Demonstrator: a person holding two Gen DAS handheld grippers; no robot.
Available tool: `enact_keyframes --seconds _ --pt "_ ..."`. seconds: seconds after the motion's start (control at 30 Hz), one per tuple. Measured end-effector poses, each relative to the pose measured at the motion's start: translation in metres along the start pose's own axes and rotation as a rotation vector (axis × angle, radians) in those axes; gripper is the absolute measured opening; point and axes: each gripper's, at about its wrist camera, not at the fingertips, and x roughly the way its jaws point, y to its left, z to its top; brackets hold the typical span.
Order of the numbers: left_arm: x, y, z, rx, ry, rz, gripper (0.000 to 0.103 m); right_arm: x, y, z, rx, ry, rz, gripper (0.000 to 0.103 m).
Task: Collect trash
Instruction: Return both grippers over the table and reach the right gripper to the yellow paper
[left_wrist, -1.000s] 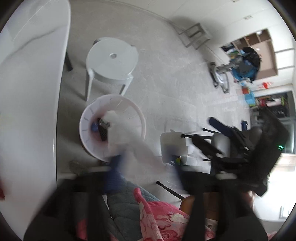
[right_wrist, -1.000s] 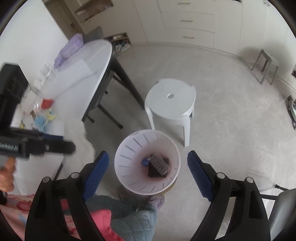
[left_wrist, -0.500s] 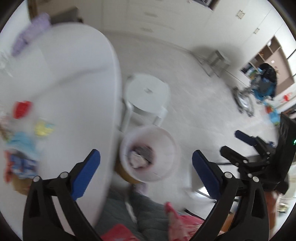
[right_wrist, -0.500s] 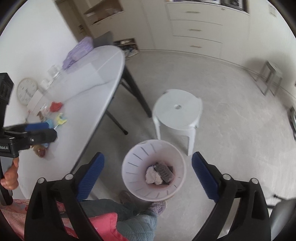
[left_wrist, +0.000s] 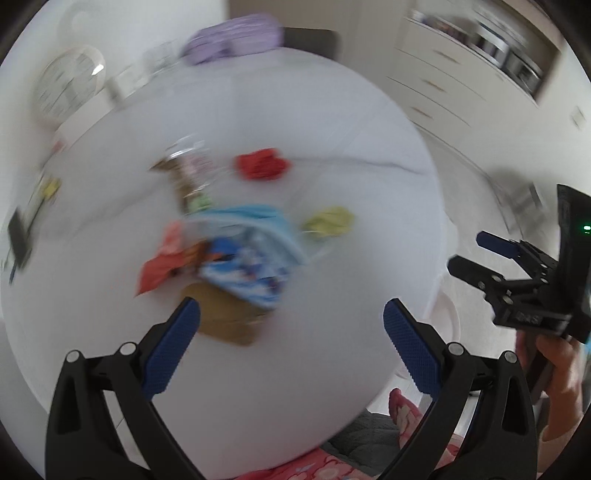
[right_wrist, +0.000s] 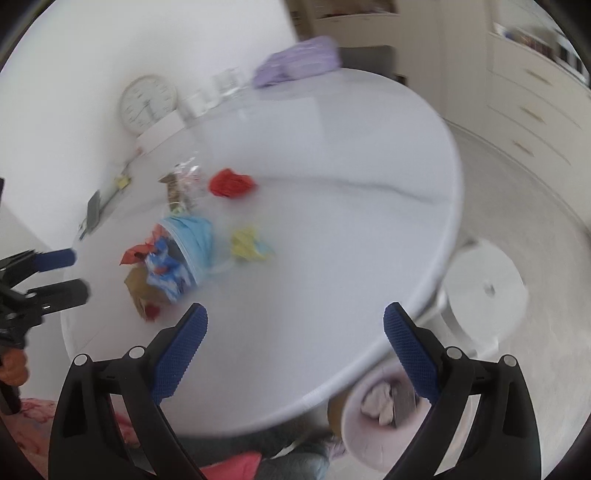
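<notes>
Down beside the round white table (right_wrist: 332, 229), a pale bin (right_wrist: 354, 435) stood on the floor, holding a crumpled white wad (right_wrist: 378, 404) and something dark next to it. Trash lay on the tabletop: a red scrap (left_wrist: 262, 168), a yellow scrap (left_wrist: 328, 221), and a blurred heap of blue wrappers (left_wrist: 243, 258) over brown cardboard (left_wrist: 229, 317). Both the left gripper (left_wrist: 291, 343) and right gripper (right_wrist: 295, 350) hovered above the table, jaws spread wide and gripping nothing.
</notes>
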Motion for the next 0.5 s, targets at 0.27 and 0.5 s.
enact_keyframes --seconds 0.27,0.5 --pt "0.0 0.078 -0.002 -0.154 -0.027 0.046 0.095 0.077 0.033 0.049 -0.071 0.093 -0.001 0.084" --pt "0.014 0.1 0.001 -0.196 -0.002 0.03 0.095 0.105 0.041 0.053 -0.086 0.168 -0.017 0.081"
